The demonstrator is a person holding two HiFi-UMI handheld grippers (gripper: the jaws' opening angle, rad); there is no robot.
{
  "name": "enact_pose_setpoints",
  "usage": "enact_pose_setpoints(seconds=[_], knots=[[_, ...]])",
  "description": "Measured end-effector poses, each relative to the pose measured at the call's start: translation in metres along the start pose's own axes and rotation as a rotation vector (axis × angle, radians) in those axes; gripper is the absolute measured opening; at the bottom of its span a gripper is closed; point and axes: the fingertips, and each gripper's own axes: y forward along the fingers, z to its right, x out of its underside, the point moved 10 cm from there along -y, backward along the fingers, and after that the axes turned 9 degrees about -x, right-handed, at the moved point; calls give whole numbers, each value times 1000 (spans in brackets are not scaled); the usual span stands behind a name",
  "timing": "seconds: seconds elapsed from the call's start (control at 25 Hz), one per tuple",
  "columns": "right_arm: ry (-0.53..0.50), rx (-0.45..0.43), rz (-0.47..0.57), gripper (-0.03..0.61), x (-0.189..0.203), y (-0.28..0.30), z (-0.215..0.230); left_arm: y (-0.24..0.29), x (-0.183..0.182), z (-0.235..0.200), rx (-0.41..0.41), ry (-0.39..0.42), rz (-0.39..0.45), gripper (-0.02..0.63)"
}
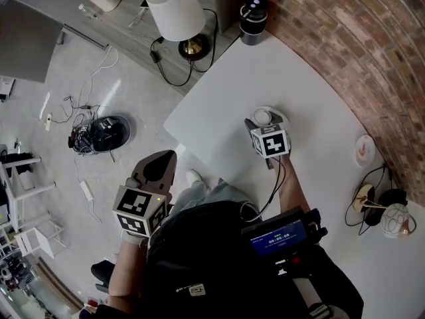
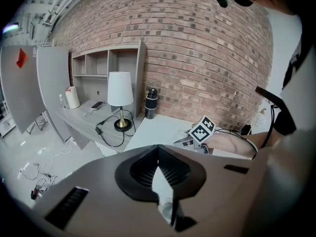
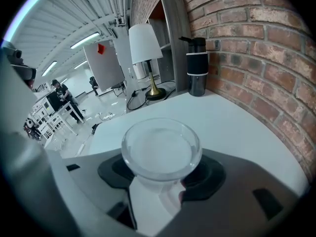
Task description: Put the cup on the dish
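Clear glass cup point(image 3: 161, 149), upright, rim facing the camera in the right gripper view. It is clamped between the jaws of the right gripper point(image 3: 161, 171), whose dark pads press on its wall from both sides. In the head view the cup sits over the middle of the white surface point(image 1: 219, 98), just ahead of the gripper's marker cube point(image 1: 270, 140). Whether its base touches the surface cannot be told.

Small round white dish point(image 1: 364, 149) with a red mark, lying on the same surface close to the brick wall point(image 1: 345, 38). It is well apart from the cup, on the person's right, and nothing is on it.

Left gripper point(image 2: 158, 149), held off the near edge of the surface and above the floor point(image 1: 80, 72). Its jaws are closed tip to tip, with nothing between them.

At the far end of the surface stands a black flask point(image 1: 253, 18) against the wall. Beside it, on a lower grey shelf, is a table lamp point(image 1: 174, 8) with a white shade and a brass base.
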Motion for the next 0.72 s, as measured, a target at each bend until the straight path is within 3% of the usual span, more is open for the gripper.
enact_pose_setpoints(seconds=[0.72], knots=[[9,53,-10,258,27,25,16,-6,11,8,-31,7,-44,6]])
